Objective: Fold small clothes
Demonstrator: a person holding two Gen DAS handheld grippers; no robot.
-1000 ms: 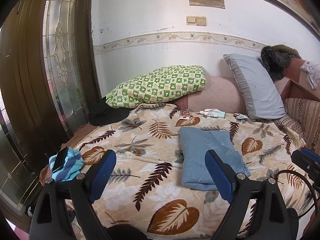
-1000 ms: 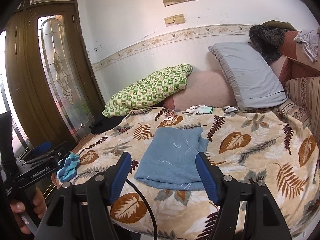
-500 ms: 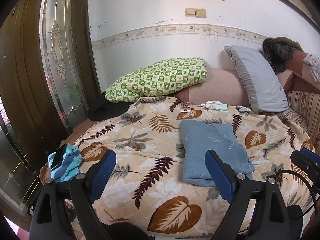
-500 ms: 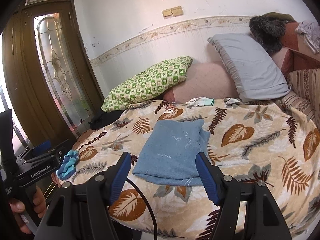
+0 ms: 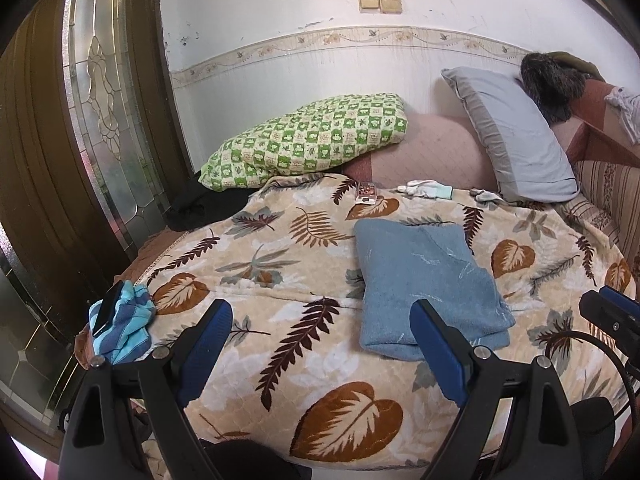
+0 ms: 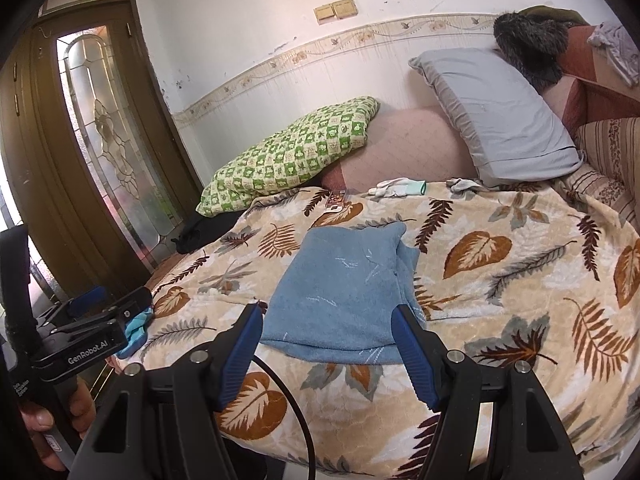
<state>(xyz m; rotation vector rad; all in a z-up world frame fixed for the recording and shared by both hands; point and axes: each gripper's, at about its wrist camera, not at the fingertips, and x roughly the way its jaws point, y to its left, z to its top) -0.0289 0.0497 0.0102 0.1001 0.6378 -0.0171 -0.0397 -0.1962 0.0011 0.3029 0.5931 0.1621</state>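
Note:
A folded light-blue cloth [image 5: 428,276] [image 6: 344,292] lies flat on the leaf-patterned blanket [image 5: 280,264] [image 6: 500,272], near the bed's front edge. My left gripper [image 5: 322,316] hangs open above the front of the bed, its blue pads empty, with the cloth just beyond its right finger [image 5: 436,344]. My right gripper [image 6: 326,320] is open too, short of the cloth's near edge and not touching it. A crumpled blue striped garment [image 5: 120,326] [image 6: 136,330] lies at the bed's left corner with a dark phone on it.
A green checked pillow [image 5: 308,142], a grey pillow [image 5: 516,136] and a pink bolster [image 5: 432,156] line the wall. White gloves [image 5: 428,190] and a small packet [image 5: 366,194] lie at the blanket's far edge. A wooden door with glass [image 5: 104,92] stands left. A hand [image 6: 52,420] holds the left gripper's handle.
Both grippers have sunk and tipped a little further down toward the bed, so the blue cloth and blanket sit higher and larger in both views. Jaws have kept their width.

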